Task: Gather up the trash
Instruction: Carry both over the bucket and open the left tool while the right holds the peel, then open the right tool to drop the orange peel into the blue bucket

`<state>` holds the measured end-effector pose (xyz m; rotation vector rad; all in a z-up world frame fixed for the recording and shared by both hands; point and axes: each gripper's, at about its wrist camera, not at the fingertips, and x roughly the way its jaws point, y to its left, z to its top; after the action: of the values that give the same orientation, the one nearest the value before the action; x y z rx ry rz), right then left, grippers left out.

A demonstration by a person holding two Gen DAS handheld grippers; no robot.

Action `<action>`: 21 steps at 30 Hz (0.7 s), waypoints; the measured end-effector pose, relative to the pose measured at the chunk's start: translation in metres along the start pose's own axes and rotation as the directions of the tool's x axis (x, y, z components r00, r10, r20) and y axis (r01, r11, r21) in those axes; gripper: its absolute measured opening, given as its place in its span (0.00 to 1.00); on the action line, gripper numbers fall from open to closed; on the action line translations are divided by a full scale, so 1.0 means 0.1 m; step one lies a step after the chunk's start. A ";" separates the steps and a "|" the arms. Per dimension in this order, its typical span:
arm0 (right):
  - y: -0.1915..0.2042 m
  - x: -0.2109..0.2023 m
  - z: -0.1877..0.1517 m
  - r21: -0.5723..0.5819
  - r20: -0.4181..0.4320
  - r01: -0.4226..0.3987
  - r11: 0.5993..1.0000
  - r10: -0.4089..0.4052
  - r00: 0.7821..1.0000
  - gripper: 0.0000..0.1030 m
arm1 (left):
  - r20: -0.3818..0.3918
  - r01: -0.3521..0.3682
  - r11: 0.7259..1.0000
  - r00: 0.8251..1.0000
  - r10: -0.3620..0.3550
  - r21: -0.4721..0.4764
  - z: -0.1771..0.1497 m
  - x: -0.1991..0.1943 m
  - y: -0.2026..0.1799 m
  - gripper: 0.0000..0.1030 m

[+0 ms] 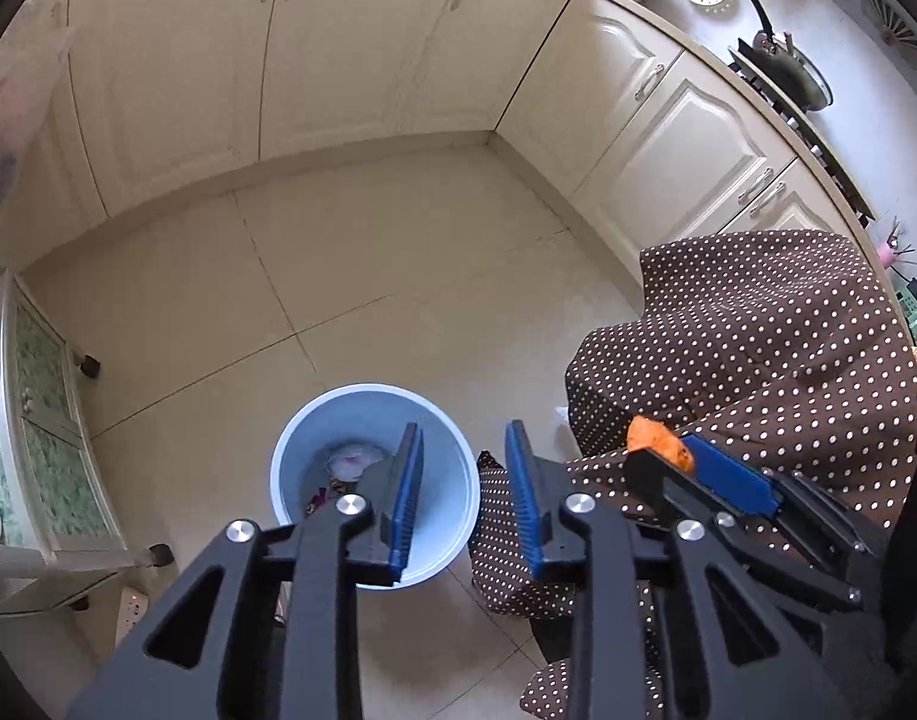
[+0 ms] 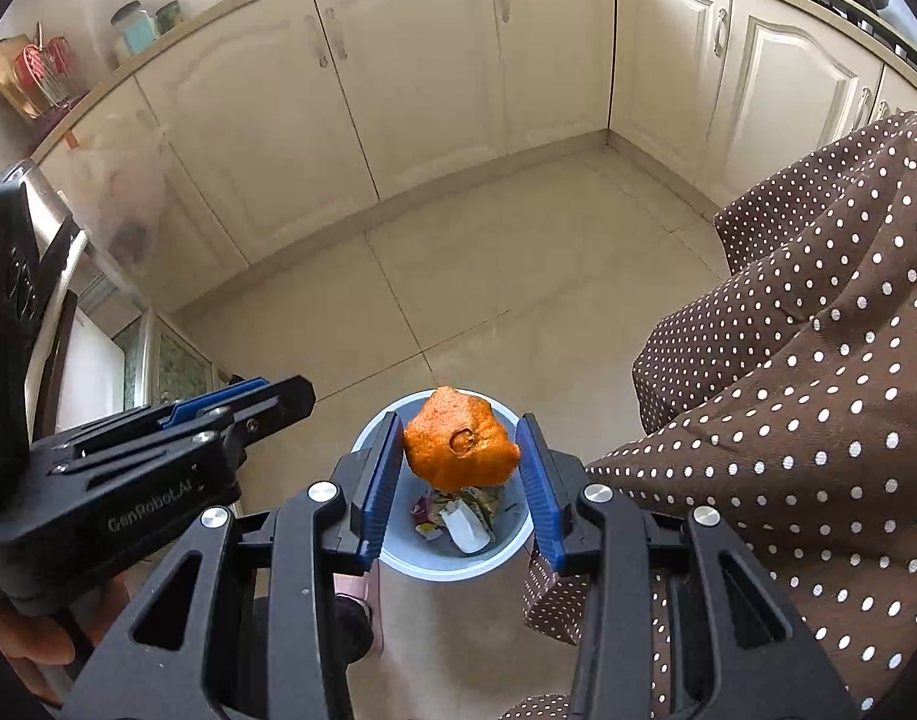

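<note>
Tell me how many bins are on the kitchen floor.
1. The light blue bin stands on the tiled floor beside the polka-dot cloth, directly below the orange peel. Others may be out of view.

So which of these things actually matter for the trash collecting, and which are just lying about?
Part of the job:
- orange peel, held in the right gripper
- blue bin below it, with scraps already inside
- left gripper, fingers apart and empty

Just there:
- dotted cloth
- cabinets
- pan on the counter
</note>
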<state>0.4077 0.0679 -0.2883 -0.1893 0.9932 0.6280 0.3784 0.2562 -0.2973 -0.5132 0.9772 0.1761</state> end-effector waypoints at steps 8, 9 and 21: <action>0.05 0.04 0.10 -0.010 0.020 -0.008 1.000 0.008 1.000 0.36 | 0.016 -0.012 1.000 1.000 0.012 -0.008 0.03 -0.08 0.08 0.27; 0.06 0.05 0.12 -0.010 0.022 -0.006 1.000 0.007 1.000 0.37 | 0.019 -0.015 1.000 1.000 0.015 -0.010 0.04 -0.09 0.08 0.27; 0.05 -0.12 0.22 -0.008 0.059 -0.007 1.000 0.008 0.998 0.40 | 0.044 -0.018 1.000 0.999 0.019 -0.006 0.08 -0.24 0.06 0.27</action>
<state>0.4159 0.0762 -0.2660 -0.1733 0.9347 0.6412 0.3692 0.2680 -0.2761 -0.5034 0.9393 0.2058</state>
